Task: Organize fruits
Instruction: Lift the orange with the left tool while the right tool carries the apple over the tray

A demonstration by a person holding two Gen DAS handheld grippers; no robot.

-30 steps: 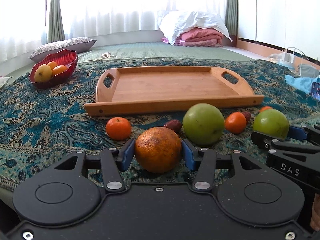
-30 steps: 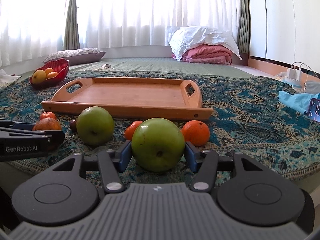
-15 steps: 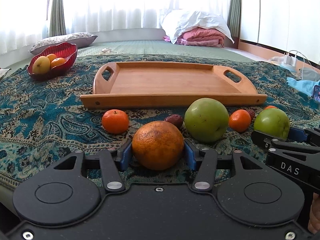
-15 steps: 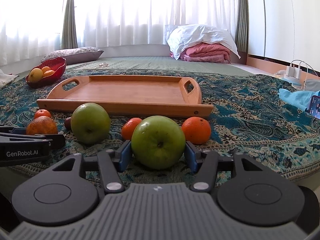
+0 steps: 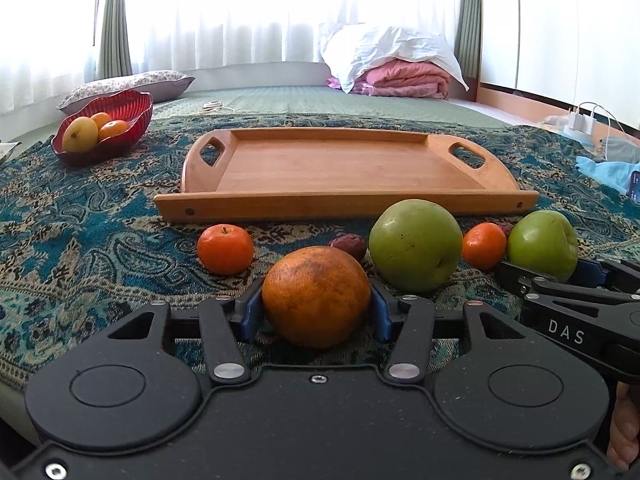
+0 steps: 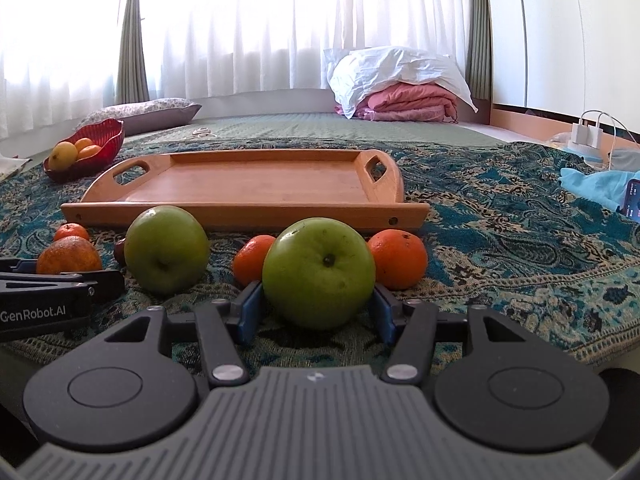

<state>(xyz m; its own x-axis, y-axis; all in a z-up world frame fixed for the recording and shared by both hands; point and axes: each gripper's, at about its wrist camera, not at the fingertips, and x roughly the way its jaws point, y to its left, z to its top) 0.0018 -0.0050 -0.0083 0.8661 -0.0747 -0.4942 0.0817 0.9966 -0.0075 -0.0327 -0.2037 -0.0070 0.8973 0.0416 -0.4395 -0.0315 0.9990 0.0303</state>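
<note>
In the left wrist view my left gripper (image 5: 316, 309) is shut on a large, mottled orange (image 5: 316, 294), its blue pads pressed to both sides. In the right wrist view my right gripper (image 6: 318, 306) is shut on a green apple (image 6: 320, 270), stem end facing the camera. Both fruits sit low over the patterned cloth, just in front of the empty wooden tray (image 5: 344, 202). A second green apple (image 5: 414, 244) lies between the two grippers. Small mandarins (image 5: 225, 249) (image 5: 483, 246) (image 6: 398, 258) and a dark red date (image 5: 349, 243) lie around them.
A red bowl (image 5: 134, 106) with yellow and orange fruit stands at the far left on the cloth. Behind the tray are a pillow (image 5: 132, 82) and folded bedding (image 5: 396, 74). A blue cloth and a phone (image 6: 632, 200) lie at the right, near chargers.
Both views have shifted only slightly against the tray. The orange and the green apple stay clamped in the same jaws, and the loose fruit has not moved.
</note>
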